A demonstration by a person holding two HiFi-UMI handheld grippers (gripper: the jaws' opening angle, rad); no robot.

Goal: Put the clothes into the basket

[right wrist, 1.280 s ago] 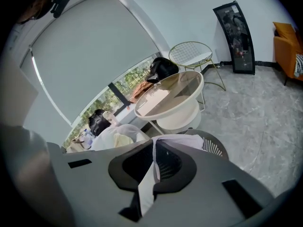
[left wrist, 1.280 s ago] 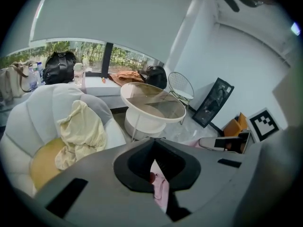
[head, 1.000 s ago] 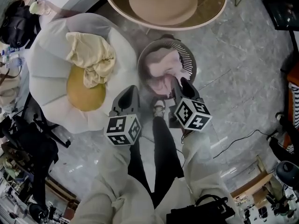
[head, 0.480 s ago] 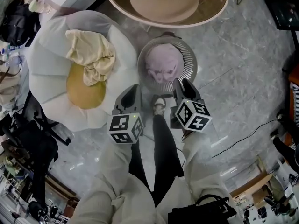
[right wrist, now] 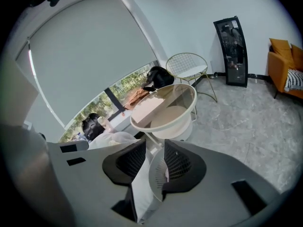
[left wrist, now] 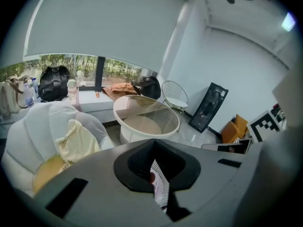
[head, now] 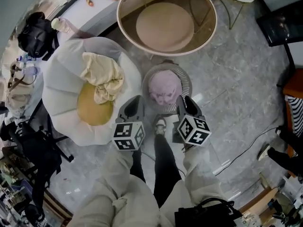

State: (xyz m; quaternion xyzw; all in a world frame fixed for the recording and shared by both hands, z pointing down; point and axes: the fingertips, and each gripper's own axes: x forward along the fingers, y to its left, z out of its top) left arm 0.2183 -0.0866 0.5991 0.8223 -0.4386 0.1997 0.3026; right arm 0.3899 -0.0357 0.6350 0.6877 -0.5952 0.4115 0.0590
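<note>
A round slatted basket [head: 185, 79] stands on the marble floor with a pink bundle of clothes [head: 163, 88] inside it. My left gripper [head: 135, 102] hovers just off the basket's near-left rim, its jaws together with nothing in them. My right gripper [head: 185, 100] hangs over the near-right rim, jaws apart and empty. In the right gripper view the basket's slats [right wrist: 158, 174] show through the gap of the right gripper [right wrist: 154, 150]. The left gripper [left wrist: 154, 162] shows only a thin slit of basket [left wrist: 161, 186]. A cream garment [head: 104, 74] lies on the white chair [head: 61, 79].
A yellow cushion [head: 92, 108] sits on the chair under the cream garment. A round glass table [head: 165, 22] stands beyond the basket. The person's legs [head: 163, 164] and shoe [head: 161, 124] are just behind the basket. A black handbag [head: 208, 214] and a cable [head: 241, 148] lie on the floor.
A second ago both grippers were down in the basket on the spread pink cloth. Now they are drawn back and up, and the cloth sits bunched inside the basket.
</note>
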